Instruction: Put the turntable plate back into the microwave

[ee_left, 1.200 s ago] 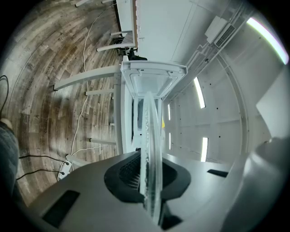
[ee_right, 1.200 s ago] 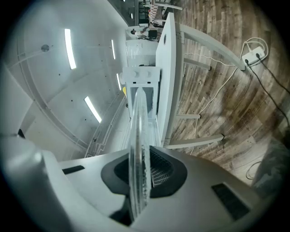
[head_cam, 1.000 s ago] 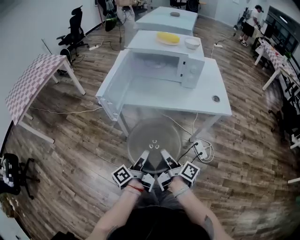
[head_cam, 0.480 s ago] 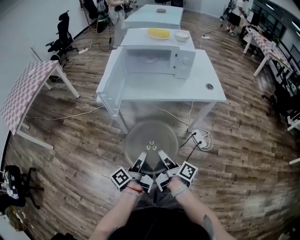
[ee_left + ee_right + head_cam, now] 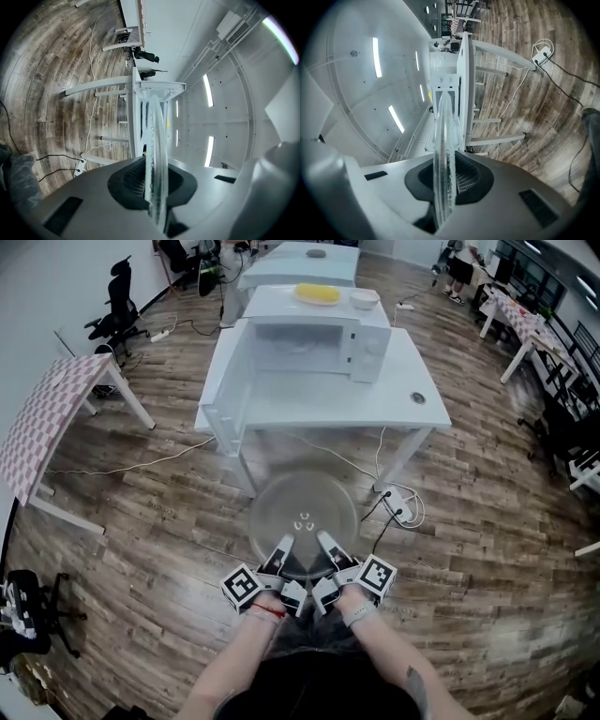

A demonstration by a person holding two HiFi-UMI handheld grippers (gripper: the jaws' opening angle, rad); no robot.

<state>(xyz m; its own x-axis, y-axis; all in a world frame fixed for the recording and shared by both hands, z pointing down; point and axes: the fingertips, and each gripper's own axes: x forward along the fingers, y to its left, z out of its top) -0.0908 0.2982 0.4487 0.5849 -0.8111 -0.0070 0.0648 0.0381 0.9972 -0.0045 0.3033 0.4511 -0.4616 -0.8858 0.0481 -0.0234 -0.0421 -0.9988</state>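
Gripping the near rim of the turntable plate (image 5: 303, 512), the left gripper (image 5: 285, 552) was clenched on the glass. I saw that glass edge-on between its jaws in the left gripper view. The right gripper (image 5: 324, 547), just to its right, was clenched on the same rim in like manner, as its own view confirmed. The plate reached forward from both grippers, held roughly level above the wood floor (image 5: 141, 521). A white power strip (image 5: 397, 513) lay on the floor ahead and right of the right gripper. Farther ahead, well apart from the plate, I noted a white table (image 5: 384, 418) bearing the microwave (image 5: 361, 351). Its door (image 5: 222, 390) stood open on the left side. On the microwave's top sat a yellow item (image 5: 317, 293) and a white bowl (image 5: 364, 299).
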